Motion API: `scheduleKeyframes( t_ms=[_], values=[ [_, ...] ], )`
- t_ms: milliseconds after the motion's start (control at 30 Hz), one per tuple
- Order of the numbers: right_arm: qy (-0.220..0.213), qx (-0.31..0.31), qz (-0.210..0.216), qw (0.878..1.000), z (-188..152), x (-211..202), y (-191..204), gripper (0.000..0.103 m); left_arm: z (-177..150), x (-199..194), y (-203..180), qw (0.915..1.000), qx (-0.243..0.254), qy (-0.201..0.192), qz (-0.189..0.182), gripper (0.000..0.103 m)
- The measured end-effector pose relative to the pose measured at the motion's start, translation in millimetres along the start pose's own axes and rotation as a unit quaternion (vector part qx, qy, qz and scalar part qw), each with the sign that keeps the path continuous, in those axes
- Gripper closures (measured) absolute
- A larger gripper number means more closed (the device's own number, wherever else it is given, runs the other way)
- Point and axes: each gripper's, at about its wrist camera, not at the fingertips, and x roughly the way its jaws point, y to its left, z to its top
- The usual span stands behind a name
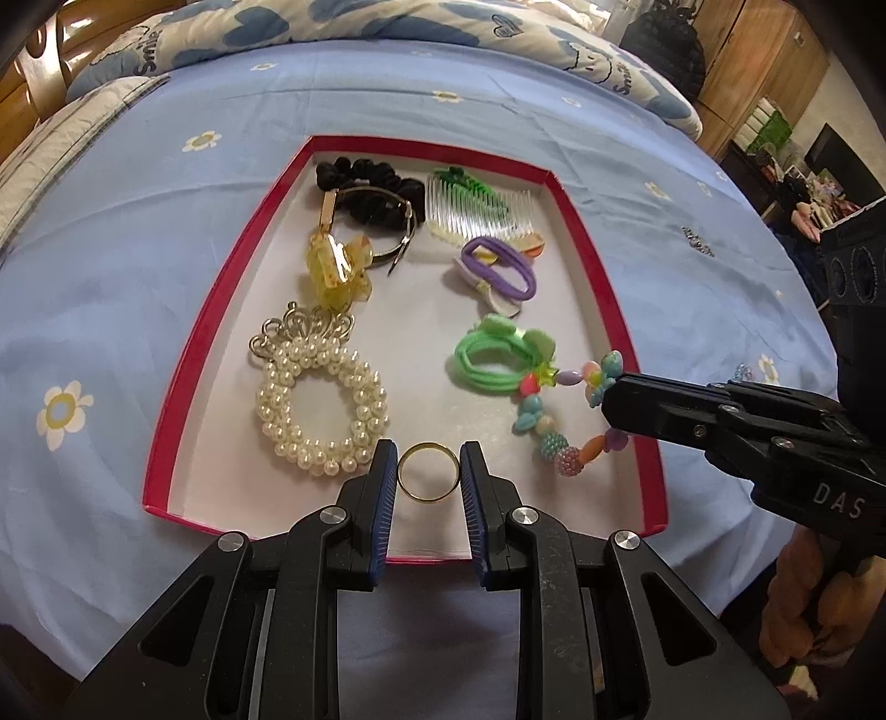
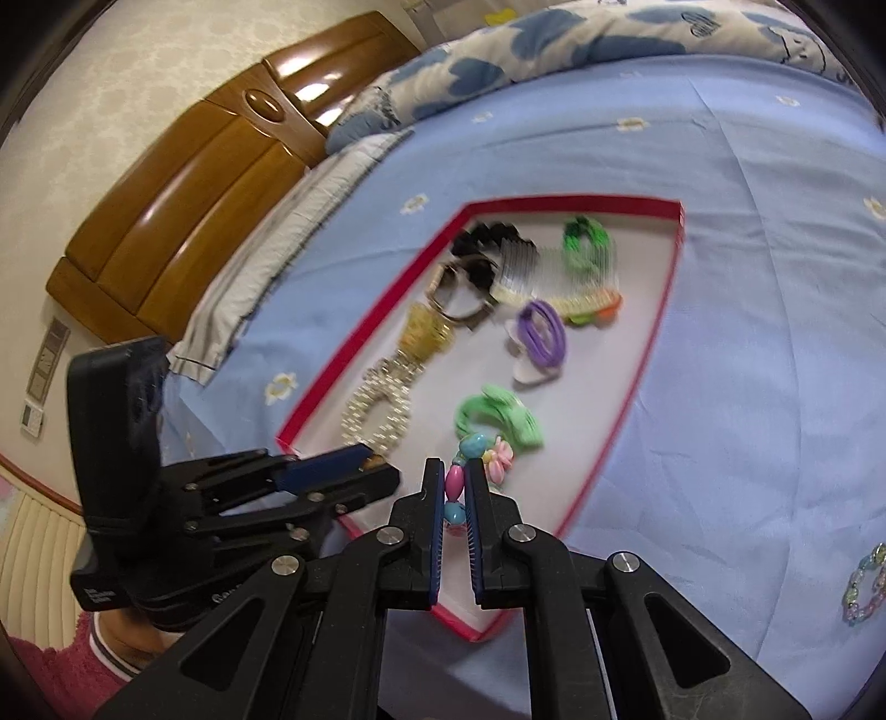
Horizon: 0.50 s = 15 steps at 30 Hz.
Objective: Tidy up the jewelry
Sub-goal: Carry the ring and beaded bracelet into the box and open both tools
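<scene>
A red-rimmed shallow box [image 1: 191, 354] [image 2: 648, 354] with a white floor lies on the blue bedspread and holds jewelry. My left gripper [image 1: 429, 473] is shut on a gold ring [image 1: 429, 471] just above the box's near edge. My right gripper [image 2: 455, 487] is shut on a colourful bead bracelet [image 1: 559, 421] [image 2: 453, 484] over the box's right side; it also shows from the side in the left wrist view [image 1: 620, 404]. A pearl bracelet [image 1: 321, 410], green hair ties [image 1: 493, 360], purple hair ties [image 1: 501, 266], a yellow claw clip [image 1: 335, 268], a comb [image 1: 476, 216] and a black scrunchie [image 1: 371, 191] lie inside.
A pastel chain bracelet [image 2: 864, 587] lies on the bedspread right of the box, and a small dark sparkly piece [image 1: 698, 241] lies farther back. A folded quilt [image 1: 387, 22] lies at the bed's far end. A wooden headboard [image 2: 194, 183] stands to the left.
</scene>
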Motion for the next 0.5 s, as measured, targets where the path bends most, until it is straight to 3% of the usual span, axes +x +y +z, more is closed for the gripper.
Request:
scheduleKeyframes(
  t_ms=[500],
  values=[
    [0.037,0.002,-0.016,0.999,5.6,25.0,-11.3,0.093,3.9,13.5,-3.9,0.9994,0.017,0.017,0.025,0.082]
  ],
)
